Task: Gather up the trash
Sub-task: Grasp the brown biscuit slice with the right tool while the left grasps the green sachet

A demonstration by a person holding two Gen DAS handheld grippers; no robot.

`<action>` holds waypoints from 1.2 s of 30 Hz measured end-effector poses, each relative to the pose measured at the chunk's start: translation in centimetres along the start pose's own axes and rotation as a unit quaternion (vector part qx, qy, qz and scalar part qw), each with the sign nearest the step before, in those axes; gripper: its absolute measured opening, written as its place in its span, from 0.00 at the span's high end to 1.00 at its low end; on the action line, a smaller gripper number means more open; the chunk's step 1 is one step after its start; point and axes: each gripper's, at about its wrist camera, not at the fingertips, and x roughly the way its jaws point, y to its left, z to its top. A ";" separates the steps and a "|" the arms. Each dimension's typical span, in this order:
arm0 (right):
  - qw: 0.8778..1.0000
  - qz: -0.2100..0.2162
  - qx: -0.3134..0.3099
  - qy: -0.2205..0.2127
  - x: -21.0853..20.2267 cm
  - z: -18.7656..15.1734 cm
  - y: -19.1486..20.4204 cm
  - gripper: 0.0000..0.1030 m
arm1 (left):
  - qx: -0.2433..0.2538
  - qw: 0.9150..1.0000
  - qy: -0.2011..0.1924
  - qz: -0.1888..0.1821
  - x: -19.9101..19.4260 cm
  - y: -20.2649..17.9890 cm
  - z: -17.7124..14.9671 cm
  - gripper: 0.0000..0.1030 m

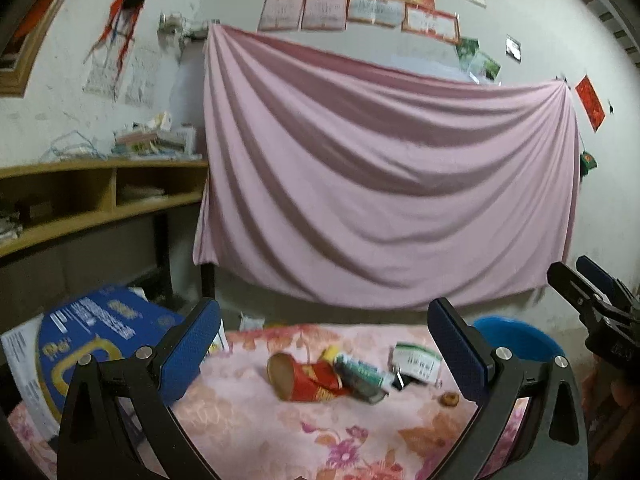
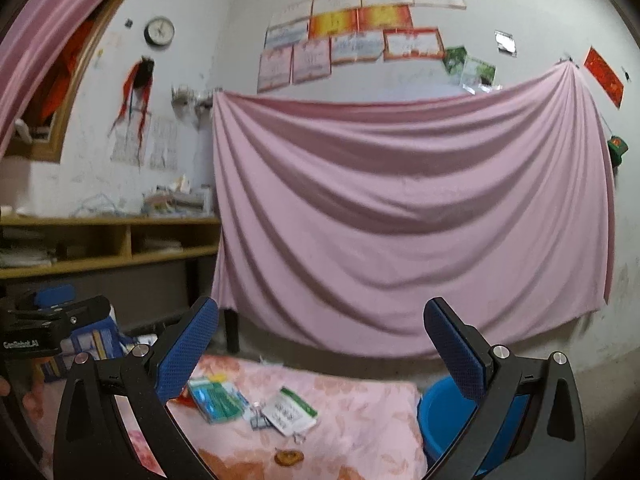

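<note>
Blue carton (image 1: 92, 332) at table's left edge. Left gripper (image 1: 324, 344) jaws spread wide, nothing between them, above floral tablecloth (image 1: 248, 420). Trash mid-table: crushed red cup (image 1: 308, 378) touching green wrapper (image 1: 360, 374), white packet (image 1: 418, 360) just beside, small brown scrap (image 1: 449, 399) near. Right gripper (image 2: 320, 344) jaws likewise released, empty. Blue basin (image 1: 516, 338) beyond table's right edge.

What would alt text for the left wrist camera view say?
The open left gripper frames a crushed red paper cup, a green wrapper and a white packet on a pink floral cloth. A blue basin sits right, a pink sheet behind.
</note>
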 end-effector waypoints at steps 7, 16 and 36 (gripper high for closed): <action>0.996 0.002 0.005 0.091 2.7 -1.7 -0.5 0.00 | -0.006 0.996 0.088 -0.013 3.9 -0.2 -1.9 0.02; 0.975 0.026 0.000 0.221 5.9 -4.5 -1.1 0.23 | -0.007 0.980 0.190 -0.051 8.6 -1.5 -4.1 0.14; 0.913 0.113 0.000 0.393 10.3 -9.3 -0.4 0.49 | -0.063 0.947 0.303 -0.088 14.5 -1.9 -6.3 0.80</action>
